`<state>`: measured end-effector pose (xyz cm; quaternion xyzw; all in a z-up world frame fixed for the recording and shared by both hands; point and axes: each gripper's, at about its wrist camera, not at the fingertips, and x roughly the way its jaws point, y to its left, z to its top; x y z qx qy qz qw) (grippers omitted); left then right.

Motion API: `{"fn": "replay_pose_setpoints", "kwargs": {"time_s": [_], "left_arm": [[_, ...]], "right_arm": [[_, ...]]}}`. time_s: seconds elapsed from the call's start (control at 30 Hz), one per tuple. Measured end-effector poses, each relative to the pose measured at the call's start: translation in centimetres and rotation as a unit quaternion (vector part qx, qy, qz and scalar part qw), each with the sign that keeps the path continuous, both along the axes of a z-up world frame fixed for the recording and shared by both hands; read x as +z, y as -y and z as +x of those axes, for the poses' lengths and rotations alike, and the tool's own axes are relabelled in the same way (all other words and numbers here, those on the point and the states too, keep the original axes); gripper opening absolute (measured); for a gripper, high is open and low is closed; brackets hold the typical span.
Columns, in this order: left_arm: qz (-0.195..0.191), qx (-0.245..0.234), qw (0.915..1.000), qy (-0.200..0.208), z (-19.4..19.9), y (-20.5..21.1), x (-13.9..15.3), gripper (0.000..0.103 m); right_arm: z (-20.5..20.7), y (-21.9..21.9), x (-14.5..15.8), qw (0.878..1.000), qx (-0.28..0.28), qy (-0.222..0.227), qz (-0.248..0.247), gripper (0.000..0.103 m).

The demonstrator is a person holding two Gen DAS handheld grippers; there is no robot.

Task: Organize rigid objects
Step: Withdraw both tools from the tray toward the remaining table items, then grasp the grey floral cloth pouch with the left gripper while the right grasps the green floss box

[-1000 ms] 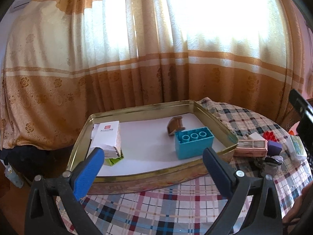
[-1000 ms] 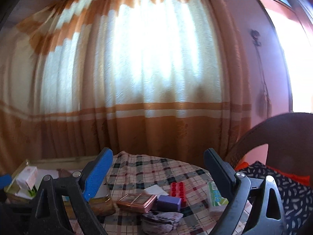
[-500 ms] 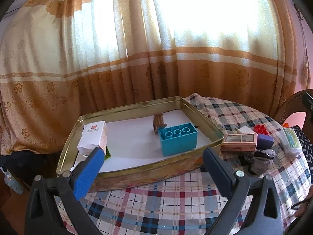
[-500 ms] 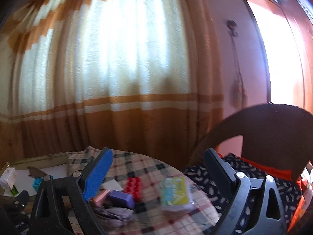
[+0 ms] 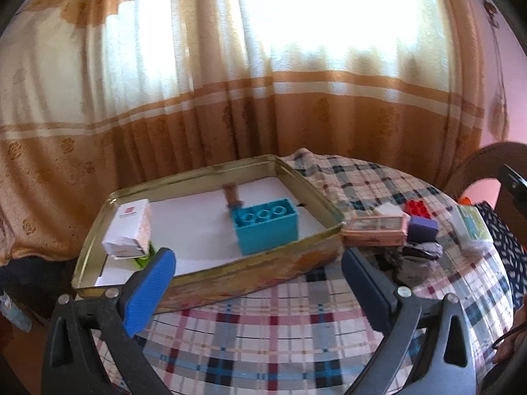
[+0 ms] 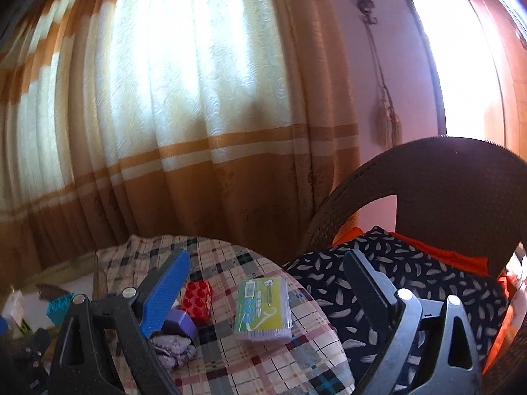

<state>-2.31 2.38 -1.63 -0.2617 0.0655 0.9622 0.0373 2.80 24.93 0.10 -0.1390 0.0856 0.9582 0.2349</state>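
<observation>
At far left on the plaid-covered bench (image 5: 263,335): gold tin tray (image 5: 210,276), holding a white carton (image 5: 130,227) propped on a green piece (image 5: 145,258), a brown wooden item (image 5: 232,196) and a teal block (image 5: 266,225), apparently the sorted lot gathered for containment; left tool (image 5: 257,283) hovers in front of the tray's near wall, jaws wide apart, gripping nothing
Just right of the tray, unsorted lot, close together: pink case (image 5: 374,230), purple block (image 5: 423,227), red brick (image 5: 416,209), crumpled grey cloth (image 5: 415,256), clear green-labelled packet (image 6: 263,309) lying flat by the bench's right edge; likely awaiting transfer into the tray
At right: right tool (image 6: 266,283), jaws spread wide and empty, aimed past the packet toward a wicker chair (image 6: 444,181) with a patterned cushion (image 6: 395,270)
Change from half a second ago: right view swings further right, packet now nearer centre; left view shifts so the tray sits slightly lower and further right
</observation>
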Motion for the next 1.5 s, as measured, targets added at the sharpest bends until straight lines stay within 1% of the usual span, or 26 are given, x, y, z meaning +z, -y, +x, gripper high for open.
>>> {"fn": "replay_pose_setpoints", "kwargs": {"time_s": [0.03,0.1,0.17,0.2,0.23,0.3,0.37,0.43,0.6,0.67,0.73,0.83,1.0,1.07,1.17,1.3,1.4,1.47,1.5], "left_arm": [[-0.007,-0.007,0.9999,0.001,0.1,-0.5,0.0,0.102],[-0.026,-0.025,0.9993,-0.002,0.4,-1.6,-0.1,0.102],[-0.034,-0.049,0.9982,0.000,0.7,-2.7,-0.2,0.102],[-0.033,-0.061,0.9976,0.003,0.7,-3.1,-0.2,0.102],[-0.034,-0.074,0.9966,0.008,0.8,-3.7,-0.3,0.102],[-0.056,-0.096,0.9936,0.019,0.8,-5.1,-0.7,0.102],[-0.071,-0.113,0.9907,0.027,0.8,-6.2,-0.9,0.102],[-0.073,-0.128,0.9884,0.035,0.7,-7.0,-1.0,0.102],[-0.054,-0.149,0.9849,0.070,-0.3,-8.6,-1.6,0.101],[-0.059,-0.149,0.9836,0.082,-0.7,-9.4,-1.9,0.096],[-0.055,-0.146,0.9832,0.094,-1.2,-10.0,-2.3,0.096],[-0.048,-0.145,0.9809,0.120,-2.1,-10.8,-3.0,0.091],[-0.035,-0.145,0.9791,0.138,-3.0,-11.7,-3.6,0.091],[-0.030,-0.144,0.9789,0.142,-3.5,-12.1,-3.6,0.091],[-0.022,-0.145,0.9774,0.152,-4.3,-12.6,-3.7,0.091],[-0.004,-0.145,0.9750,0.169,-4.6,-12.3,-4.4,0.092],[0.016,-0.143,0.9744,0.173,-4.6,-11.9,-4.4,0.091],[0.022,-0.140,0.9745,0.173,-4.5,-11.7,-4.2,0.092],[0.021,-0.140,0.9748,0.172,-4.5,-11.7,-4.2,0.093]], "right_arm": [[0.0,-0.1,0.0,1.000,0.000,0.005,0.000,0.096],[0.1,-0.6,-0.2,1.000,0.004,0.006,-0.014,0.096],[-0.2,-1.2,-0.4,0.999,0.011,0.018,-0.029,0.095],[-0.3,-1.4,-0.5,0.999,0.016,0.024,-0.036,0.089],[-0.5,-1.6,-0.7,0.998,0.023,0.031,-0.042,0.081],[-0.9,-1.9,-0.9,0.997,0.035,0.044,-0.051,0.074],[-1.1,-2.1,-1.2,0.996,0.043,0.051,-0.061,0.073],[-1.2,-2.3,-1.4,0.995,0.047,0.055,-0.068,0.073],[-1.8,-2.9,-2.1,0.990,0.069,0.081,-0.089,0.073],[-1.7,-3.3,-2.2,0.990,0.068,0.085,-0.092,0.073],[-1.7,-3.5,-2.3,0.989,0.070,0.092,-0.089,0.073],[-1.6,-3.6,-2.4,0.989,0.074,0.098,-0.082,0.073],[-1.4,-4.2,-2.7,0.987,0.081,0.103,-0.089,0.074],[-1.8,-4.4,-2.7,0.985,0.094,0.109,-0.097,0.074],[-2.3,-4.8,-2.7,0.984,0.094,0.114,-0.101,0.074],[-3.7,-5.3,-2.9,0.980,0.097,0.141,-0.102,0.074],[-5.3,-5.2,-3.1,0.976,0.103,0.165,-0.100,0.074],[-6.6,-4.7,-3.4,0.973,0.107,0.186,-0.089,0.074],[-7.2,-4.5,-3.6,0.971,0.106,0.198,-0.082,0.074]]}}
